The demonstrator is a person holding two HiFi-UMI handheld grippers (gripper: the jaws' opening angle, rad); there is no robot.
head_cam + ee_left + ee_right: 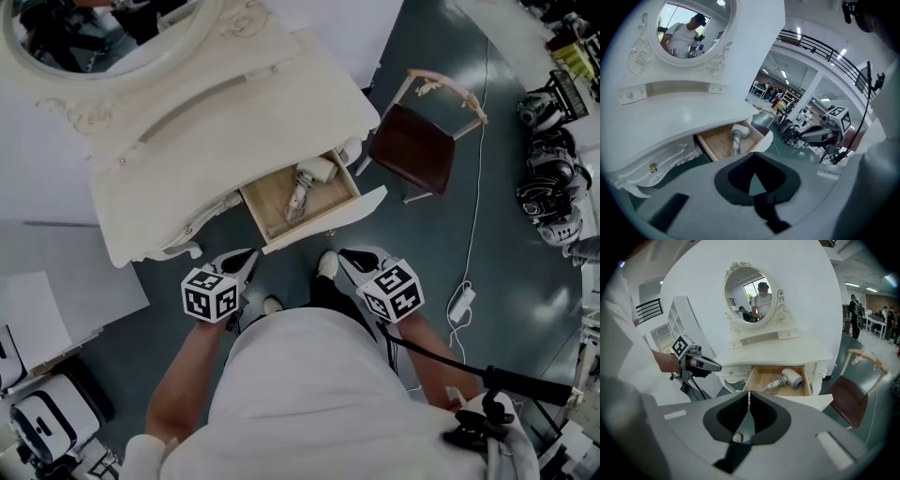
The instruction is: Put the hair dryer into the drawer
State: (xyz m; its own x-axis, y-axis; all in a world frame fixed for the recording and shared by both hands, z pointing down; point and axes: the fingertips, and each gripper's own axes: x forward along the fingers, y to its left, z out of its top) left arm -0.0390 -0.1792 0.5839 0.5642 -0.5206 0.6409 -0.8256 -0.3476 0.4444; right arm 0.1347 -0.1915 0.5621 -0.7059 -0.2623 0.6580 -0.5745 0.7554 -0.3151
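The white hair dryer (305, 183) (737, 136) (787, 379) lies inside the open wooden drawer (272, 211) (715, 143) (761, 377) of a white dressing table (216, 122). Both grippers are held in front of the person, short of the drawer's white front panel and apart from it. My left gripper (249, 262) (757, 154) has its jaws together with nothing between them. My right gripper (346, 255) (749, 395) also shows its jaws meeting, empty. Each gripper appears in the other's view: the right one (806, 136) and the left one (715, 365).
An oval mirror (94, 37) stands on the dressing table. A chair with a brown seat (417, 141) stands right of the drawer. A white cable with an adapter (462, 302) lies on the dark floor. Equipment (553, 187) is piled at the right edge, boxes (47, 422) at lower left.
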